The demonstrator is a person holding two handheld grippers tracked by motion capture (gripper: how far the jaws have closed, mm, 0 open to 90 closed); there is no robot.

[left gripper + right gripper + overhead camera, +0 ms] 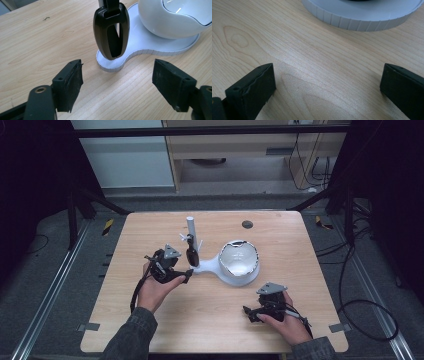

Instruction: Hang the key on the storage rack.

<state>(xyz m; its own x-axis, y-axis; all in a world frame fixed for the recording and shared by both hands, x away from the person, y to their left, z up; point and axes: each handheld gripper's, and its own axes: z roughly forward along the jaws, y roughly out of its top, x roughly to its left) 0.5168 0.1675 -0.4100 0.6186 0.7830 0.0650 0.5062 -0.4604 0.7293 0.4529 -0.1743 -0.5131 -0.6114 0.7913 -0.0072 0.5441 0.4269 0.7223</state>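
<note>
Here we see a black key fob [111,32] hanging from the post [191,230] of a white stand [160,42], its lower tip just over the narrow end of the stand's base. It sits ahead of our left gripper [117,82], roughly centred between the two spread jaws but beyond their tips, so nothing is grasped. In the high view that left gripper [186,275] lies just beside the fob [190,255]. Our right gripper [250,314] rests near the table's front edge, apart from the stand; its jaws are released too, wide apart over bare wood, with the stand's ribbed base rim [362,17] ahead. The wooden table [150,310] stands on a grey floor [45,285] in a dark room, with a pale cabinet [240,150] behind.
</note>
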